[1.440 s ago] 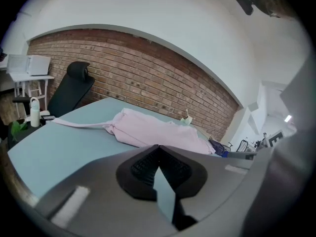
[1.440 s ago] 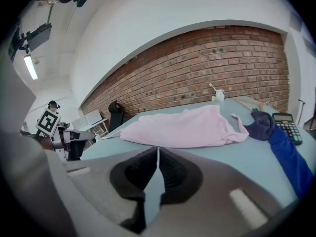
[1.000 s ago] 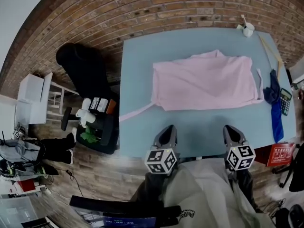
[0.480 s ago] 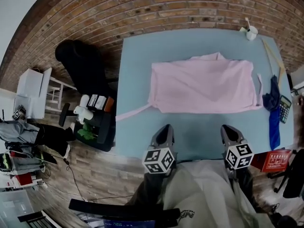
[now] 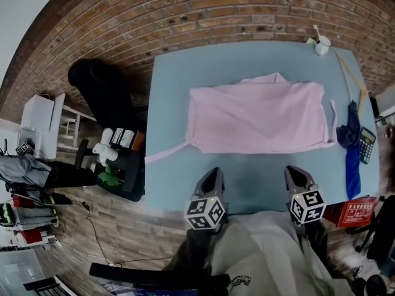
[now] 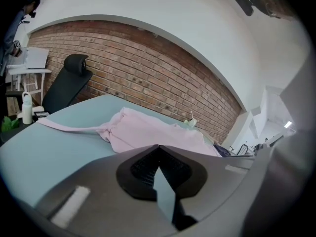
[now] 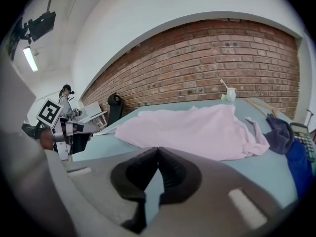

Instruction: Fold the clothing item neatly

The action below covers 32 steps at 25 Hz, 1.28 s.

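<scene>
A pale pink garment lies folded into a wide rectangle across the middle of the blue-grey table. One thin strap trails off its near left corner toward the table's left edge. The garment also shows in the left gripper view and the right gripper view. My left gripper is shut and empty above the table's near edge, short of the cloth. My right gripper is shut too, holding nothing, also at the near edge.
A white cup stands at the far right corner. A dark blue cloth, a calculator and a wooden stick lie along the right edge. A black chair and a cart with bottles stand left of the table.
The view has shifted a little, so the garment sits slightly further left in the picture. Both grippers stay at the near edge; the right jaws have closed the last bit.
</scene>
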Each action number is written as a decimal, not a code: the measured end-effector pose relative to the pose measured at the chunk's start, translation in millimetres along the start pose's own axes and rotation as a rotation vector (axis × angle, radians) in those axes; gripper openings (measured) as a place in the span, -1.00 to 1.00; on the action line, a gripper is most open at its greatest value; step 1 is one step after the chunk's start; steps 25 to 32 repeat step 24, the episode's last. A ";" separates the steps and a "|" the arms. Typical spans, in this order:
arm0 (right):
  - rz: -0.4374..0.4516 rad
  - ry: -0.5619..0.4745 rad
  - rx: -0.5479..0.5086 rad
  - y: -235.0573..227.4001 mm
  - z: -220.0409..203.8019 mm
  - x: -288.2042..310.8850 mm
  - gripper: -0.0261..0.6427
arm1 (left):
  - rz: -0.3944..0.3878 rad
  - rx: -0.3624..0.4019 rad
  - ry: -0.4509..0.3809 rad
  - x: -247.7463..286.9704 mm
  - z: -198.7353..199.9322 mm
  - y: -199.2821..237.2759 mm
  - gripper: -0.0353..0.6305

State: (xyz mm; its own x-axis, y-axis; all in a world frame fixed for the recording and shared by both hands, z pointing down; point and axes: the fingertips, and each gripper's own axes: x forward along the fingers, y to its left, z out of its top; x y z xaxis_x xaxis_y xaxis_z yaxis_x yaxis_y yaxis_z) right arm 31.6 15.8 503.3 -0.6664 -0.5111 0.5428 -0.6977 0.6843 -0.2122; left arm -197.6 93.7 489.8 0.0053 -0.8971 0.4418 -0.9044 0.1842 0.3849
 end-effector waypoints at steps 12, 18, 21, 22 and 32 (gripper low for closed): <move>0.026 0.004 -0.020 -7.2 -1.1 -0.9 -0.91 | 0.015 0.002 0.003 3.7 -7.6 -10.0 -0.87; 0.034 0.015 -0.024 -8.9 -5.3 -2.6 -0.91 | 0.026 -0.001 0.010 0.6 -13.5 -11.9 -0.87; 0.038 0.018 -0.029 -7.7 -6.8 -2.5 -0.91 | 0.031 -0.004 0.011 -0.9 -15.0 -10.8 -0.87; 0.038 0.020 -0.030 -7.4 -7.7 -2.9 -0.91 | 0.033 -0.005 0.011 -1.7 -15.7 -10.7 -0.87; 0.040 0.024 -0.031 -7.0 -9.7 -3.8 -0.91 | 0.037 -0.007 0.012 -3.4 -17.5 -10.3 -0.87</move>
